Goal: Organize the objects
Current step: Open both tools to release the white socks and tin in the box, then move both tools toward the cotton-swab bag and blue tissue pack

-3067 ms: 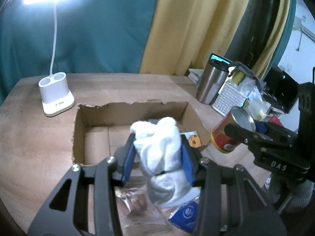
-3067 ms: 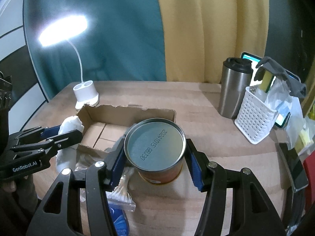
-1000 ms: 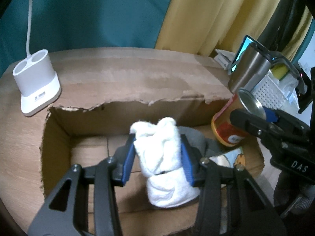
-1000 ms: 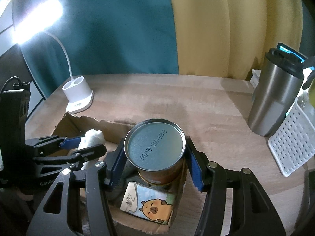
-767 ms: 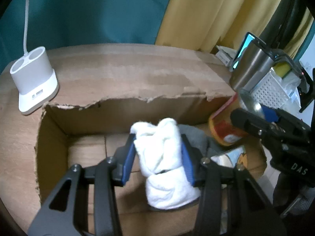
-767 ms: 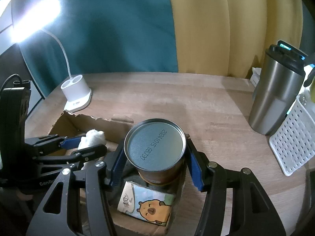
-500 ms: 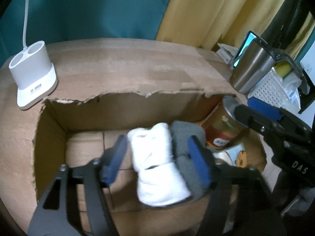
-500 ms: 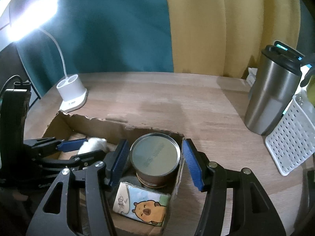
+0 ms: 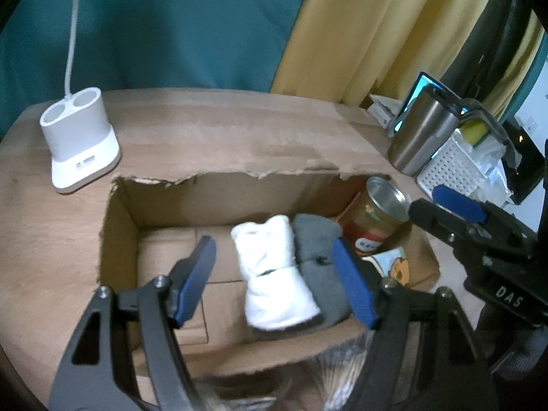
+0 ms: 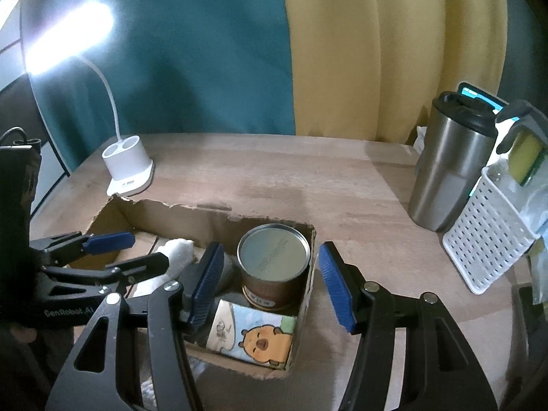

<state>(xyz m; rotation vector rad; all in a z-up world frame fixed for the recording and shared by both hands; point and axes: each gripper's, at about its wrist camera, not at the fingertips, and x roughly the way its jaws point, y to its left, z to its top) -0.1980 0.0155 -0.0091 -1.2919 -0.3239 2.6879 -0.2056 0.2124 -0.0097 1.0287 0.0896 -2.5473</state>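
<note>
Nearest, the left tongs stand wide and empty, having just been opening, with the white rolled cloth lying free on the floor of the cardboard box between but clear of the blue pads; it looks to have been laid there to pack against the grey rolled cloth touching its right side. The right tongs also stand open and hold nothing: the tin can sits upright in the far right corner of the box, and the pads stand clear of it on both sides, 1 of them outside the box wall. Just near the can lies a small carton with a cartoon animal, filling the near right corner, so the 4 things sit snugly along the right half and the left half stays bare for more. Farther out on the tabletop, well apart from the box, stand the white lamp base at the left and the steel tumbler and white perforated basket at the right.
</note>
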